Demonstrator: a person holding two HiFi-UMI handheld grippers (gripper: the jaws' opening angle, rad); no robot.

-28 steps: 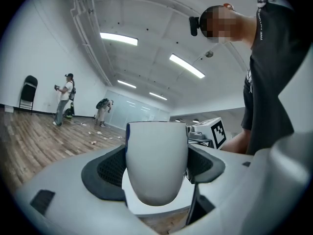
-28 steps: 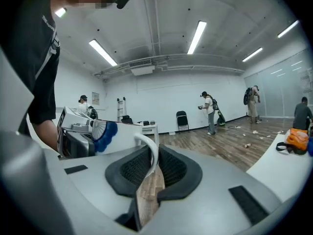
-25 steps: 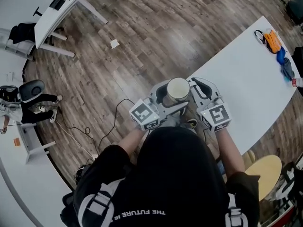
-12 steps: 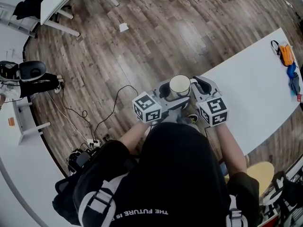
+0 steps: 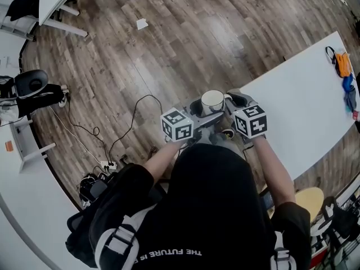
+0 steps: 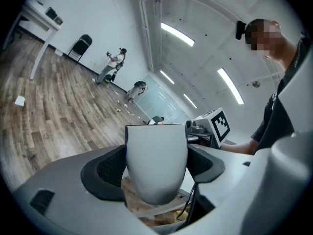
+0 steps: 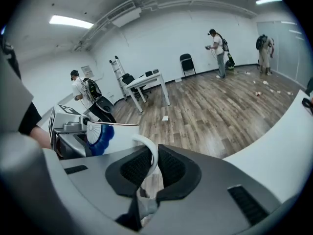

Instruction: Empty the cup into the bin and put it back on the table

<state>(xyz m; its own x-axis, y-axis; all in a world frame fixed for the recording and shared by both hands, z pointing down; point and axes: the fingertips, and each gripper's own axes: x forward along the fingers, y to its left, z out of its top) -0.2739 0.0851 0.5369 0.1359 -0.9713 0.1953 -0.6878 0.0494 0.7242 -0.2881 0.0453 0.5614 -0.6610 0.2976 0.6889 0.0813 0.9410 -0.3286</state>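
Observation:
I hold a white cup upright between both grippers, just off the near left corner of the white table. My left gripper is shut on the cup's body, one pad on each side. My right gripper is shut on the cup's handle. From the right gripper view the cup shows a blue mark on its side. Crumpled brown and white rubbish lies directly under the cup. The inside of the cup is too small to read.
Wood floor spreads to the left, with black cables and a scrap of paper. A white desk and a chair stand far left. Small coloured items lie at the table's far end. A round wooden stool is behind me.
Both grippers have sunk with the cup, which now looks smaller and lower in the head view. The cup stays upright and both grips hold.

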